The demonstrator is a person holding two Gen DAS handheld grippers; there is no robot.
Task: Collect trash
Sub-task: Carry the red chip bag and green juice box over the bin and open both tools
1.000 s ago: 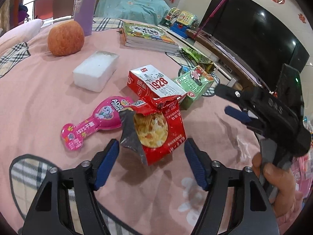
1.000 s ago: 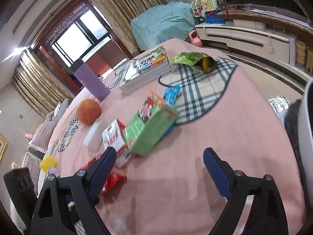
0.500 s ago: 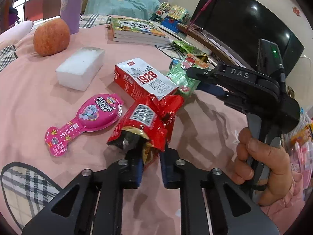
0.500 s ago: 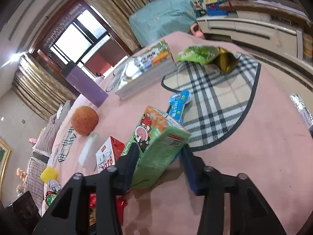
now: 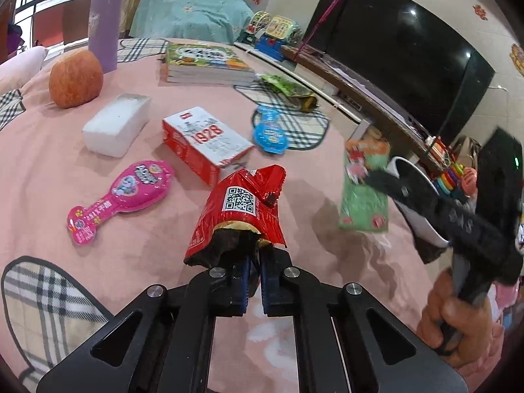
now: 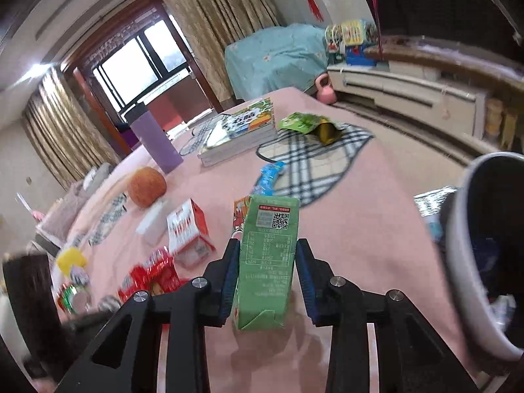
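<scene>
A crumpled red snack bag [image 5: 242, 209] stands up off the pink tablecloth, its open end pinched in my left gripper [image 5: 254, 262], which is shut on it. A green drink carton [image 6: 268, 229] sits between the blue pads of my right gripper [image 6: 267, 252]. These jaws are closing and both pads press its sides. In the left wrist view the carton [image 5: 363, 196] hangs in the air at the right, held by the blurred right gripper [image 5: 376, 177]. A grey-white bin [image 6: 458, 262] stands beside the table at the right; its rim [image 5: 416, 177] shows behind the carton.
On the tablecloth lie a pink toy pack [image 5: 124, 193], a red-and-white "1928" box [image 5: 203, 144], a white foam block [image 5: 116, 124], a blue pack [image 5: 270, 134], a green snack bag [image 5: 288, 88], an orange fruit [image 5: 76, 78], stacked books [image 5: 206, 62] and a purple cylinder [image 5: 104, 32].
My left gripper shut on the red bag's open end and raised it. My right gripper closed around the green carton, lifted it off the table and swung it right, near the bin.
</scene>
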